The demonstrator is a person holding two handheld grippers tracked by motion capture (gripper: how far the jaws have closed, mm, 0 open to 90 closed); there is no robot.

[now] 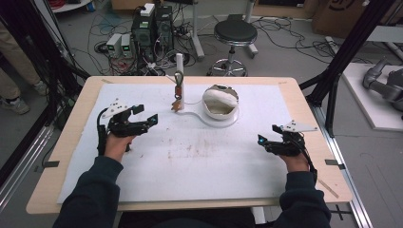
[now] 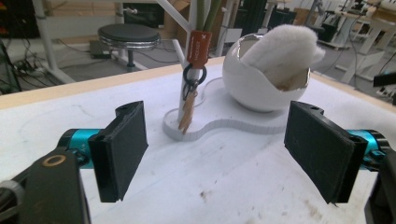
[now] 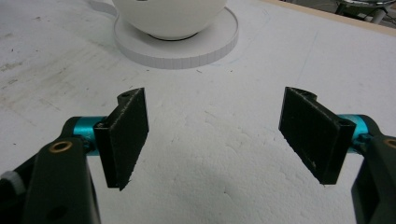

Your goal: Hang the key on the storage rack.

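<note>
A white stand (image 1: 179, 71) rises from a flat white base (image 1: 204, 118) at the back middle of the foam-covered table (image 1: 71, 156). From the stand hangs an orange tag (image 2: 199, 46) with a ring and a tan pendant (image 2: 187, 114). On the round end of the base sits a white cracked-open bowl (image 1: 220, 102) holding a white cloth (image 2: 285, 44). My left gripper (image 1: 145, 114) is open, left of the stand, and its jaws frame stand and bowl (image 2: 261, 84) from a short way off. My right gripper (image 1: 269, 134) is open over bare foam, and the bowl (image 3: 170, 16) shows ahead of it.
Brownish stains (image 1: 190, 149) mark the foam sheet between my hands. Beyond the table's far edge stand a black stool (image 1: 235, 33), computer towers (image 1: 152, 28) and loose cables. Black frame struts (image 1: 342, 57) rise at the right.
</note>
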